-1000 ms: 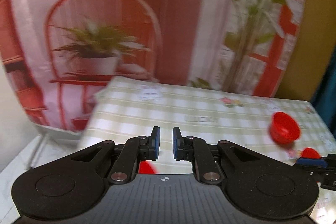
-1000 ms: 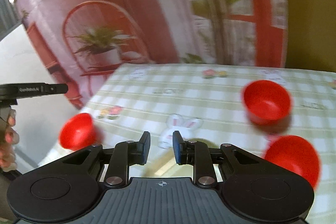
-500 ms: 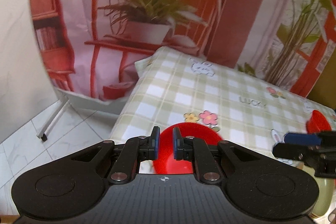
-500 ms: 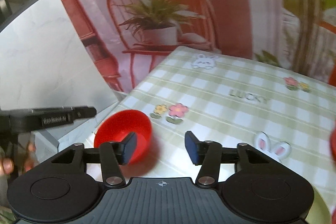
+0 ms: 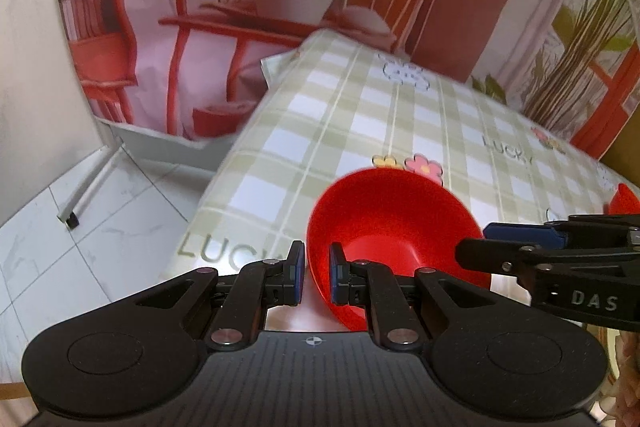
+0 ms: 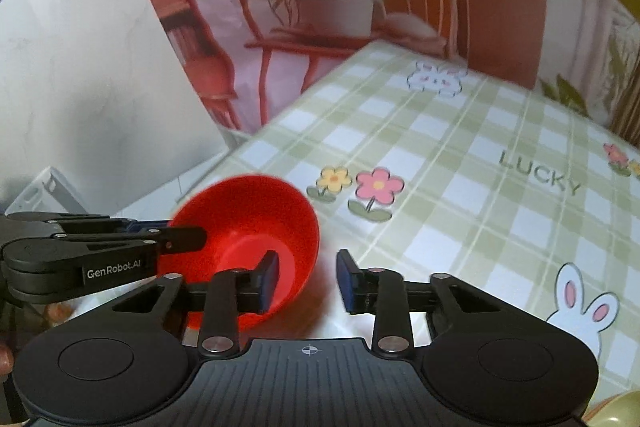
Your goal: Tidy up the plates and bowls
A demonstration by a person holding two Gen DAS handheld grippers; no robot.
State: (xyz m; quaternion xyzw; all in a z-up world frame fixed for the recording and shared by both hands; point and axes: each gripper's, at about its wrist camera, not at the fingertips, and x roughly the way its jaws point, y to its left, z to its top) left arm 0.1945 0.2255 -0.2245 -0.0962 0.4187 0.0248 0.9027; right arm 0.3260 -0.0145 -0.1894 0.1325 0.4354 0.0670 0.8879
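The table (image 5: 360, 131), under a green-checked cloth printed with flowers, rabbits and the word LUCKY, runs out ahead of both pairs of jaws; its near-left corner lies just beyond the left gripper's tips, with tiled floor below.

The red bowl (image 5: 384, 219) sits close to that corner; in the left wrist view its near rim passes between the jaws, and in the right wrist view it lies ahead and to the left, its right wall between the two fingers.

The left gripper (image 5: 314, 273) has its jaws drawn nearly together, one pad outside the rim and one inside, so it reads as pinching the bowl's wall; the right gripper (image 6: 307, 277) has just been closing from a wider spread, yet a clear gap remains, its left pad inside the bowl and its right pad outside over the cloth, with nothing pressed.

A second red bowl (image 5: 624, 201) shows only as a sliver far to the right of the left jaws.

The likely risk is the thin rim slipping from the left pinch, since the wall is smooth and sloped; a tug from the right fingers closing on the opposite wall could twist the bowl free, and so near the corner it could tip off the table.
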